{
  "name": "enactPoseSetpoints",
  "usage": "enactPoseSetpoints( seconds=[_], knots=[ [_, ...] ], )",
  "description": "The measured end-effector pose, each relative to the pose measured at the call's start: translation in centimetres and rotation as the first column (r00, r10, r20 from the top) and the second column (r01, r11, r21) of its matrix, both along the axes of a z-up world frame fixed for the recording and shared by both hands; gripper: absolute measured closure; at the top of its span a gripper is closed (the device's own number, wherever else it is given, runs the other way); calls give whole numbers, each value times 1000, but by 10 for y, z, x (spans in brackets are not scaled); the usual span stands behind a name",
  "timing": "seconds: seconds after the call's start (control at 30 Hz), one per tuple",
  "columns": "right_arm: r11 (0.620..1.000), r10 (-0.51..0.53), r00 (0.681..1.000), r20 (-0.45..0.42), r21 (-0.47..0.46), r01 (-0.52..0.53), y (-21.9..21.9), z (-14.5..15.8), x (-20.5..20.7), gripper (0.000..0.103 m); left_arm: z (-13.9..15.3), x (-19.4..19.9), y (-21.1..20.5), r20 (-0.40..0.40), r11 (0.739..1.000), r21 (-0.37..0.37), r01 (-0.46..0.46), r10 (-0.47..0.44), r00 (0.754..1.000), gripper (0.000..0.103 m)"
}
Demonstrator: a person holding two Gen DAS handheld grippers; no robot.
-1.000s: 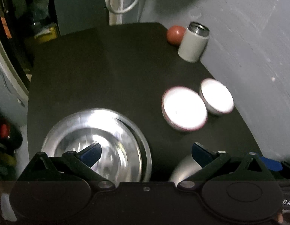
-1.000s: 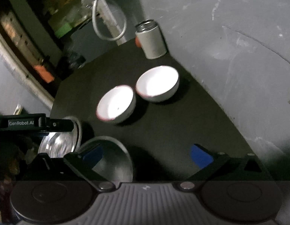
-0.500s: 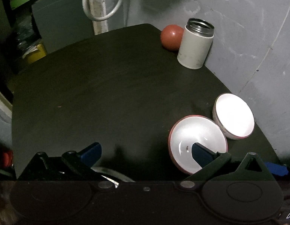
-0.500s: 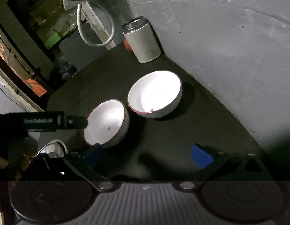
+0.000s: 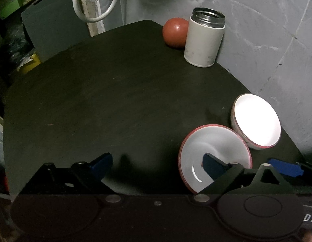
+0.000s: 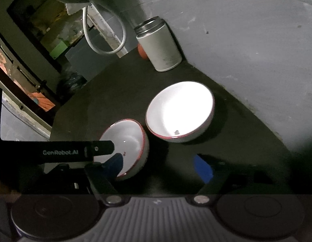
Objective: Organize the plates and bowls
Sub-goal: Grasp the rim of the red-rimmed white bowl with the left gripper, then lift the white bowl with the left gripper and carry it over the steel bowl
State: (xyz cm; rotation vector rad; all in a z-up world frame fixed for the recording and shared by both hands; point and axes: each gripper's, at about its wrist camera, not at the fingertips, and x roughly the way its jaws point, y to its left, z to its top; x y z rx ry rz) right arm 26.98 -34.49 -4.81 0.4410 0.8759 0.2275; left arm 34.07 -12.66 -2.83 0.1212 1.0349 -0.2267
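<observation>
The left claw [image 5: 156, 164] has swung off the steel plates toward the near bowl [image 5: 214, 157] at lower right, fingers apart (right claw [image 6: 162, 166] likewise), so stacking bowls looks next.

Desk [image 5: 107, 92]: matt black, faintly streaked surface. Both bowls [image 5: 214, 153] [image 6: 180, 111]: smooth, glossy white glaze with red rims. Canister [image 5: 204, 40]: matt white body with a bright metal neck; wall [image 6: 246, 40]: rough grey plaster.

Dark round table [image 5: 115, 92], grey cracked wall [image 5: 267, 30], dim light
</observation>
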Motion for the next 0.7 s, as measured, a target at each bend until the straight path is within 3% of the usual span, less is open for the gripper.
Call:
enactPoseSetpoints(
  seconds=[0.07,0.2,0.27,0.43,0.53,0.7],
  knots=[
    [1000,7,1000,-5,6,-7,2,-1,4,31,-2,1,1,-10,1000,-11,-5,5,1000,14],
    [1000,21,1000,-6,12,-21,7,-2,9,32,-5,3,4,-46,998,-45,-35,33,998,28],
    [999,30,1000,-8,14,-29,9,-2,10,41,-7,3,5,-58,998,-57,-40,37,998,36],
    [999,46,999,-19,20,-46,15,-4,12,60,-10,3,7,-80,992,-119,-37,28,996,65],
    [998,51,998,-23,26,-51,16,-4,13,65,-10,2,4,-77,990,-140,-23,12,997,77],
    [997,60,998,-23,43,-59,18,-5,15,75,-10,1,-1,-72,988,-157,-9,-3,997,90]
  ],
)
